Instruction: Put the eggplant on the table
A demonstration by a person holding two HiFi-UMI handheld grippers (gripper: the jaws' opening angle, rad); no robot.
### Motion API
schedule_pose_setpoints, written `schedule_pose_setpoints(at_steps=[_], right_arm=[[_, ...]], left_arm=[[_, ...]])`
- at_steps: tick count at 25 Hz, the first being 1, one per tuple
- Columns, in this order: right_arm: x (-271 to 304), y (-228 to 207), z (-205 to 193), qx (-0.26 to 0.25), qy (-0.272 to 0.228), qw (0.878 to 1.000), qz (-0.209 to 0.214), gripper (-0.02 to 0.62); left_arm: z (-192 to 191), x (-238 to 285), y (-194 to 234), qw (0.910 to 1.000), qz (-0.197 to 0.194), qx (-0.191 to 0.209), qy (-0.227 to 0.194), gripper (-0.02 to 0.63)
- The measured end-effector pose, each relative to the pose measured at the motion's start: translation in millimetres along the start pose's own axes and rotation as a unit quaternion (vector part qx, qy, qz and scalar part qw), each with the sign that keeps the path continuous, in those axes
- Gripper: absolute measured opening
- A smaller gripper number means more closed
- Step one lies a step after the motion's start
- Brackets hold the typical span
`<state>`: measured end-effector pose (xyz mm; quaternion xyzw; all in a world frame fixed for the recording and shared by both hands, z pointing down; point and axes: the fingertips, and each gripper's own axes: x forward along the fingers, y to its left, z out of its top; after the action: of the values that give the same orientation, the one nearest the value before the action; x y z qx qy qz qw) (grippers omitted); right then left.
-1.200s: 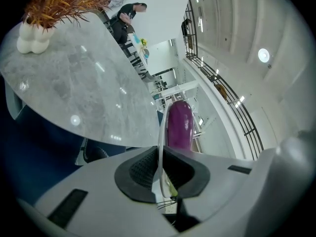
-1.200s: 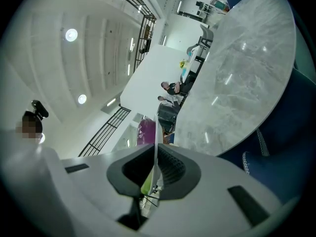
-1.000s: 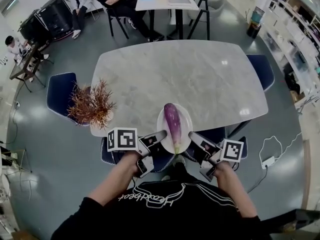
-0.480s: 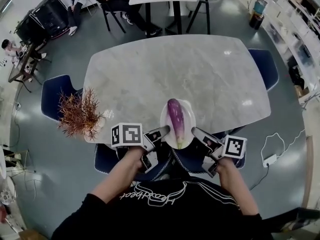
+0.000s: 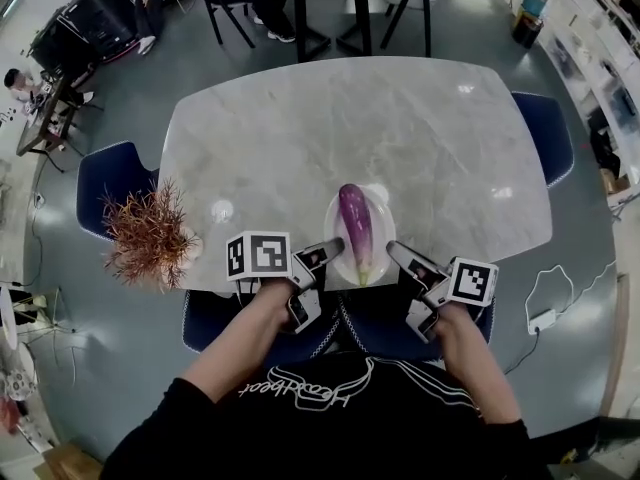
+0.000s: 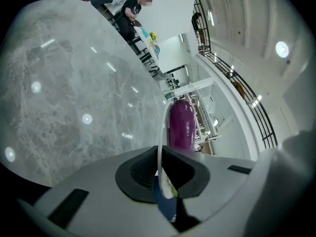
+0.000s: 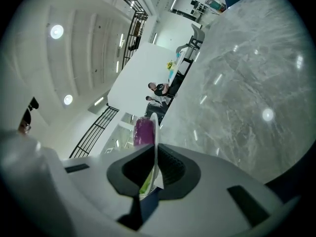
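A purple eggplant (image 5: 357, 226) lies lengthwise on a white plate (image 5: 383, 230), its green stem toward me. The plate hovers at the near edge of the grey marble table (image 5: 300, 128). My left gripper (image 5: 328, 249) is shut on the plate's left rim and my right gripper (image 5: 396, 251) is shut on its right rim. In the left gripper view the thin plate rim (image 6: 160, 154) runs between the dark pads, with the eggplant (image 6: 181, 125) beyond. The right gripper view shows the plate rim (image 7: 156, 147) pinched the same way, the eggplant (image 7: 143, 131) behind it.
A reddish dried plant (image 5: 142, 233) stands at the table's near left corner. Blue chairs (image 5: 103, 181) sit around the table, one (image 5: 545, 128) at the right. People sit at other tables in the background. A cable and power strip (image 5: 541, 320) lie on the floor at right.
Both grippers have carried the plate with the eggplant forward over the table's near edge and lower. The grip on both rims has stayed the same.
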<state>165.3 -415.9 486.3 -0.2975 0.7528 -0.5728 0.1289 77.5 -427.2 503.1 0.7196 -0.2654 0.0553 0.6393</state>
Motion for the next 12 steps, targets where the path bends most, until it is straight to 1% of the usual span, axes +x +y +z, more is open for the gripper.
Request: schedule_pose_setpoints(at_steps=[6,10,12], right_arm=[[18,-27,23,0.005,0.007,1.0,-0.015,0.025],[30,-42,33,0.01,0.013,1.0,-0.023,0.025],[35,-52,37,0.007,0.018,0.999,-0.035,0.025]], left_arm=[[25,23,17,0.9997,0.012,-0.019,-0.005,0.025],[39,34,26,0.9996,0.023,-0.017,-0.007,0.025],[45,39,34,0.9994,0.026,-0.018,-0.01,0.025]])
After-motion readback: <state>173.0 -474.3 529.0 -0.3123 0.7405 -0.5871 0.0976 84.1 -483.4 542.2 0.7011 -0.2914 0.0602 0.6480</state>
